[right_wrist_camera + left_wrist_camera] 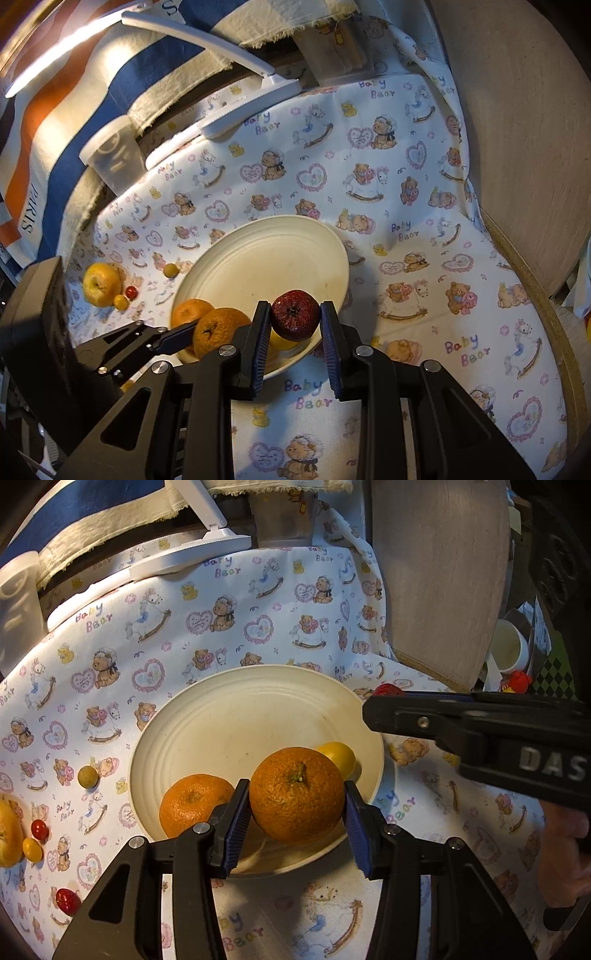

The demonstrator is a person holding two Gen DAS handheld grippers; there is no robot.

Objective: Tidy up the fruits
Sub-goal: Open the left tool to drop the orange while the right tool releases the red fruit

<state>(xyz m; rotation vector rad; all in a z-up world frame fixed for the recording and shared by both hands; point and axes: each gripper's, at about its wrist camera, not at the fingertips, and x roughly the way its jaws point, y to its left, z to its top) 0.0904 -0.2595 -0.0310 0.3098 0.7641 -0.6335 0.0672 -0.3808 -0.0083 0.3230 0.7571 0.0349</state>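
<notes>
Both grippers over the cream plate, mid-drop: left gripper clamps an orange beside another orange; right gripper pinches a dark red fruit. Apple & small fruits wait on the cloth, apparently next.

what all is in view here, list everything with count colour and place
plate: 1, cream, centre of cloth
oranges: 2, orange, one held over plate, one on it
small yellow fruit: 1, on plate
red fruit: 1, dark red, held over plate rim
yellow apple: 1, on cloth left of plate
small round fruits: 3, tan, red, yellow, near apple
strawberry: 1, red, near left cloth edge
cloth: 1, white bear print
cup: 1, clear, far left
lamp: 1, white, back
left tool: black, shut on orange
right tool: black, shut on red fruit
</notes>
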